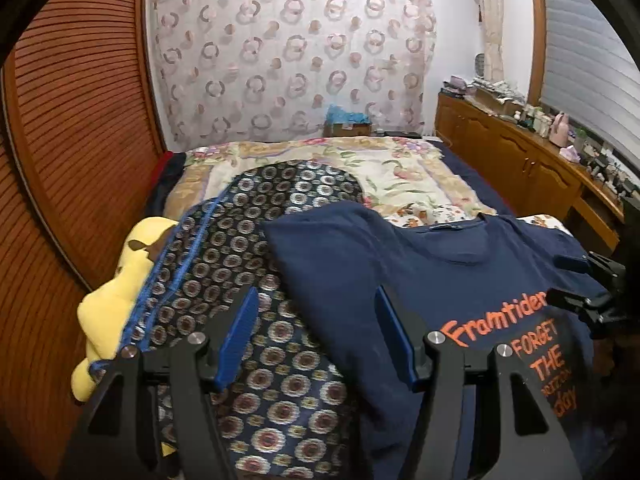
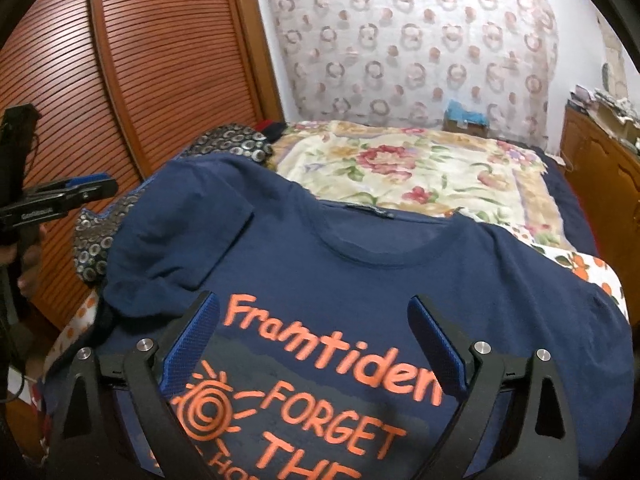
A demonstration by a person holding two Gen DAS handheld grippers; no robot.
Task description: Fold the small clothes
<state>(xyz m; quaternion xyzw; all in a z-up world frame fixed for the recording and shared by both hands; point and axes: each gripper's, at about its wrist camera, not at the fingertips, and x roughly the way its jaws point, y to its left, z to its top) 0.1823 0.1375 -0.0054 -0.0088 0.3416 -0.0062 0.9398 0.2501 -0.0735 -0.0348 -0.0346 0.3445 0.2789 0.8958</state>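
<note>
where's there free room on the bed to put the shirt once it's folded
The floral bedspread beyond the navy t-shirt collar is open, bordered by the curtain wall and the dresser. The near left is crowded: the patterned cloth, the yellow item and the shirt's folded sleeve. Both grippers are open.

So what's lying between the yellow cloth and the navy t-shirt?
The dark medallion-patterned cloth with blue trim lies between the yellow cloth and the navy t-shirt, its edge under the shirt. The left wrist view shows this.
</note>
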